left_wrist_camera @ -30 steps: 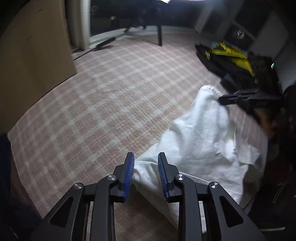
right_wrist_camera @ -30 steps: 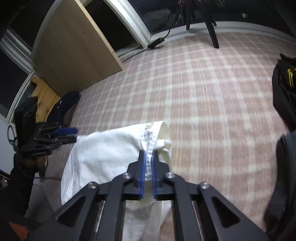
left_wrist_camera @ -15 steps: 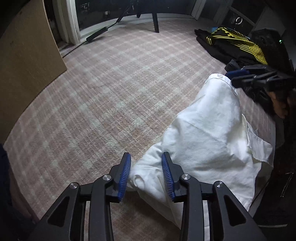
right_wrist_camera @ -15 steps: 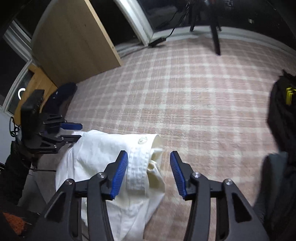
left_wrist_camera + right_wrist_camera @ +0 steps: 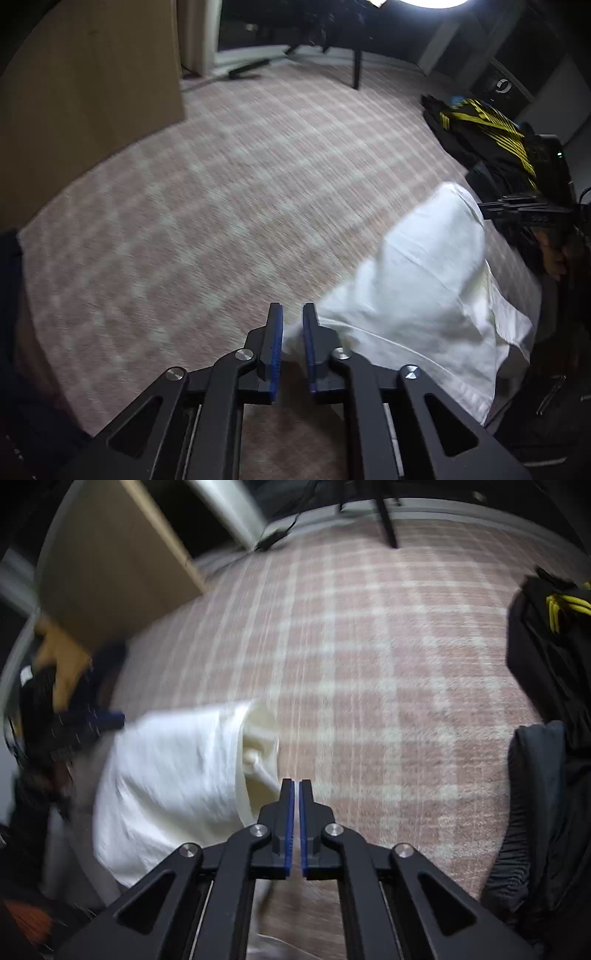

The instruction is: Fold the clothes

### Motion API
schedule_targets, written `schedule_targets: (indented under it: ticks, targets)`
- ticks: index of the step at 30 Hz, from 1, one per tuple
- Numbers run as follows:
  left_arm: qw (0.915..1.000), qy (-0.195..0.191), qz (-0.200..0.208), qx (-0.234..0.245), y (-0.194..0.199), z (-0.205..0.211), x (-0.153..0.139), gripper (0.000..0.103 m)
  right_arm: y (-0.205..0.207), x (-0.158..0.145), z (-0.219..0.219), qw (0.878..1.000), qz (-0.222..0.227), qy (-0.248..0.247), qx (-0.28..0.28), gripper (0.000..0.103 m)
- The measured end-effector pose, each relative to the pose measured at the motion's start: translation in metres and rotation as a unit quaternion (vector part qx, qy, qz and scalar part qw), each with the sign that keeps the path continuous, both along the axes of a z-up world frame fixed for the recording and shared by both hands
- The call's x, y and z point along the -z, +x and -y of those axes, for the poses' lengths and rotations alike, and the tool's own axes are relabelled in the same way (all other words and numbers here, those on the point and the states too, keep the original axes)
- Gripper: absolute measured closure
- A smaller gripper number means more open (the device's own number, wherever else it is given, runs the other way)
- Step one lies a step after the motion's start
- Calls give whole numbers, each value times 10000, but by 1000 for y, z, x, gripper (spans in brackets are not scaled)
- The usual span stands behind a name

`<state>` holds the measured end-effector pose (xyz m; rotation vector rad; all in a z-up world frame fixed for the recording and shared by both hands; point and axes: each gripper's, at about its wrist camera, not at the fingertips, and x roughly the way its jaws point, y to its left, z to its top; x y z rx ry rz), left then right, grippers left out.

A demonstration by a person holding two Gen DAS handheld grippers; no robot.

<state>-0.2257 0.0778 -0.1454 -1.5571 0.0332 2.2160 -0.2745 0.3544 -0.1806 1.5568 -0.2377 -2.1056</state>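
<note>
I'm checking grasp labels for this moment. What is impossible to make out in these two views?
- Left wrist view: whether the left gripper pinches the white shirt; cloth edge blurred.
- Right wrist view: whether the right gripper holds anything; motion blur.
- Shirt's lower part: cut off behind gripper bodies.

Dim room, single overhead lamp (image 5: 436,3) blown out at top edge of left wrist view. Heavy motion blur in both: plaid carpet (image 5: 369,657) smeared, white shirt (image 5: 170,775) edges soft. Gripper bodies sharp by comparison. Strong fisheye vignette, black corners, straight lines bowed. Right side sinks into shadow; dark clothing pile (image 5: 487,136) barely resolves.
</note>
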Motion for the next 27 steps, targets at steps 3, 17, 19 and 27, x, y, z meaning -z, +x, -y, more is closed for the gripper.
schedule_targets:
  ticks: [3,17,19,27]
  targets:
    - [10000,-44,-6,-66,2,5,-3,79,-3,-15,5,9994,-160,-287,-79,68]
    - [9985,-490,-253,13,3,-19,8,72,8,4,74,9793,-724,1296,-1374,76]
    - [9988,-278,-392,-39,2,-19,-12,75,5,-15,60,9864,-870,870,-1093,80]
    - [9970,-129,-101,755,-17,-66,25,62,-11,8,107,9824,-892,658,-1506,101]
